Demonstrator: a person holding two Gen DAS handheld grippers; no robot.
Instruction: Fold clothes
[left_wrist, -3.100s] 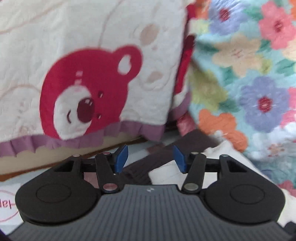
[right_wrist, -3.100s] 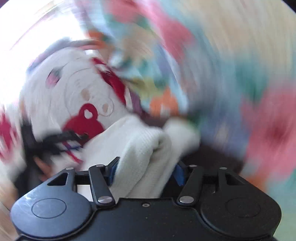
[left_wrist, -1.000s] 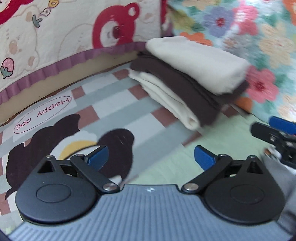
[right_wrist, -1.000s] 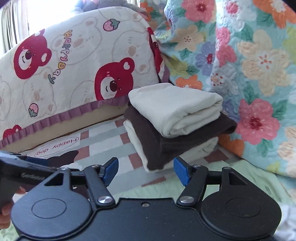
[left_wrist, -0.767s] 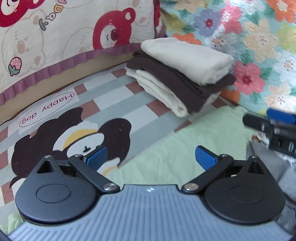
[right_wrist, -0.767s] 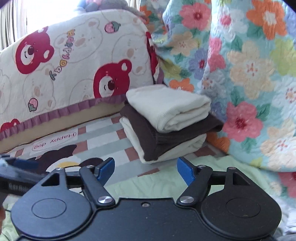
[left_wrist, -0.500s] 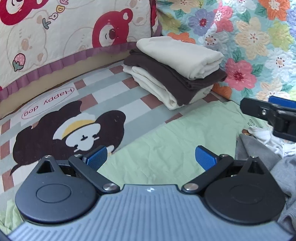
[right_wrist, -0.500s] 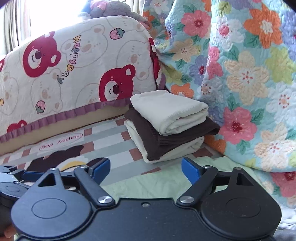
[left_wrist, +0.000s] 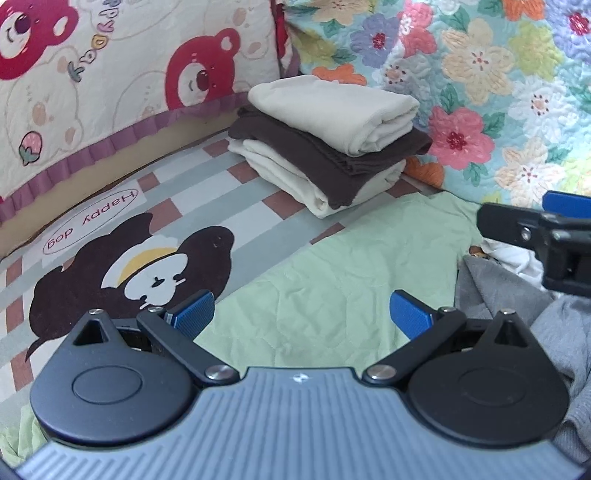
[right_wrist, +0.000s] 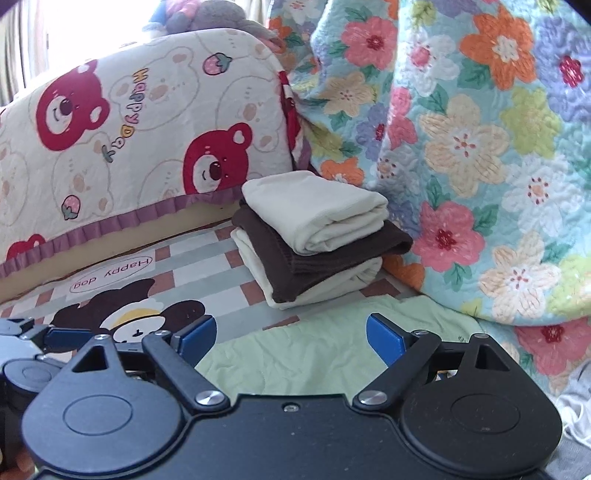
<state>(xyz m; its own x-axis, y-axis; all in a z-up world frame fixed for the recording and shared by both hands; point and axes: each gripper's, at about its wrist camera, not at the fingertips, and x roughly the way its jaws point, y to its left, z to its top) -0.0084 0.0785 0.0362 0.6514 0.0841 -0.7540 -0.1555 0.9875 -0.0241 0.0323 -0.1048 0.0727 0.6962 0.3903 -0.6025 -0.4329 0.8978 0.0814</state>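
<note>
Presently both tools were held wide and empty | left gripper (left_wrist: 301, 309), right gripper (right_wrist: 290, 332) | folded stack (left_wrist: 328, 136) was seen ahead of both | grey garment (left_wrist: 517, 295) was crumpled just right of the left tool | judged soft, light, limp; best pinched at an edge or hem.
</note>
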